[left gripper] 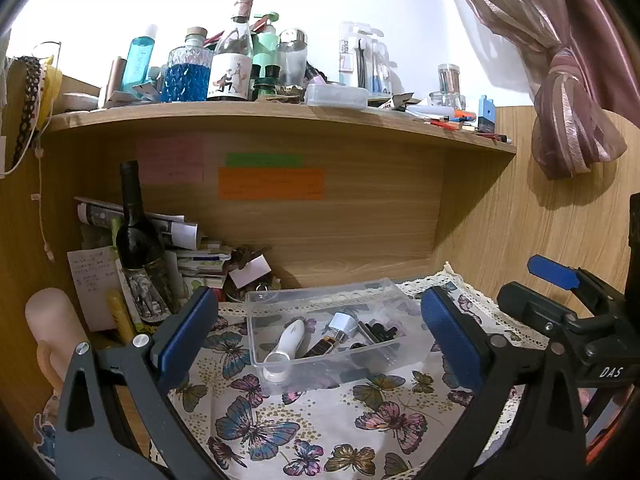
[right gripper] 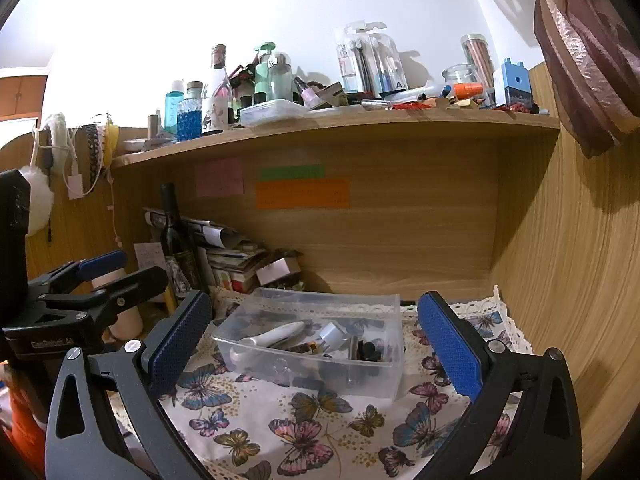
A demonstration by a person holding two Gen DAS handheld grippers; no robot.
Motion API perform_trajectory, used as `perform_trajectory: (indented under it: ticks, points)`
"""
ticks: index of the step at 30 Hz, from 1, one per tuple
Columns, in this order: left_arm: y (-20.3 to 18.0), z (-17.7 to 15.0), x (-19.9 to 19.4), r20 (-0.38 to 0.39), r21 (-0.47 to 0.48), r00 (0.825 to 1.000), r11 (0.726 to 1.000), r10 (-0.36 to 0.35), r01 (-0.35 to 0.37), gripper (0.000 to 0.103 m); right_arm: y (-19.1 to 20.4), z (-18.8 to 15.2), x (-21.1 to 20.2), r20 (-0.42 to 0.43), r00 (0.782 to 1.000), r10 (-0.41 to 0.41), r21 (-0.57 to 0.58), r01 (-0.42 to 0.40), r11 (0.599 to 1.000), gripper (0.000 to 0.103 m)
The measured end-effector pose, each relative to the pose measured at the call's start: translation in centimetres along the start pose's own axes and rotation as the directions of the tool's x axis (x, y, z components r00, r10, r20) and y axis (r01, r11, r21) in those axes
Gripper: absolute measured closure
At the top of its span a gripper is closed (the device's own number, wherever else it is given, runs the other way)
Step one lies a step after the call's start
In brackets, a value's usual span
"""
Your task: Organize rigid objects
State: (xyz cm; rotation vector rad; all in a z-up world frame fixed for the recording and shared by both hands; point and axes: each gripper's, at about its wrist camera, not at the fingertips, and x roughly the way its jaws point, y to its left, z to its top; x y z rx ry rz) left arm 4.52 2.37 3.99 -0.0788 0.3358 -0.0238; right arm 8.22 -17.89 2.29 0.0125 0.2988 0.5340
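A clear plastic bin (left gripper: 280,360) sits on the butterfly cloth (left gripper: 320,432) under the shelf. It holds a white handheld device (left gripper: 286,346), a white plug adapter (left gripper: 344,326), a brown tube and black small items (left gripper: 380,332). My left gripper (left gripper: 320,340) is open and empty, fingers either side of the bin, short of it. In the right wrist view the bin (right gripper: 256,350) lies ahead with the same white device (right gripper: 276,336). My right gripper (right gripper: 316,344) is open and empty in front of the bin.
A dark wine bottle (left gripper: 136,232) and stacked papers (left gripper: 192,256) stand at the back left. The shelf (left gripper: 280,120) above is crowded with bottles and jars. A wooden side wall (right gripper: 580,260) is close on the right. A tied curtain (left gripper: 576,112) hangs upper right.
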Motion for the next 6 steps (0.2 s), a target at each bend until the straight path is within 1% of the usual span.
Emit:
perform_trajectory:
  ticks: [3, 6]
  points:
    - [0.10, -0.08, 0.28, -0.014, -0.008, 1.000, 1.000, -0.020, 0.019, 0.000, -0.05, -0.02, 0.00, -0.002, 1.000, -0.002, 0.002, 0.002, 1.000, 0.000]
    - [0.10, -0.23, 0.43, -0.019, -0.006, 1.000, 1.000, -0.021, 0.021, 0.000, -0.01, -0.03, 0.01, -0.003, 1.000, -0.003, 0.000, 0.003, 1.000, 0.000]
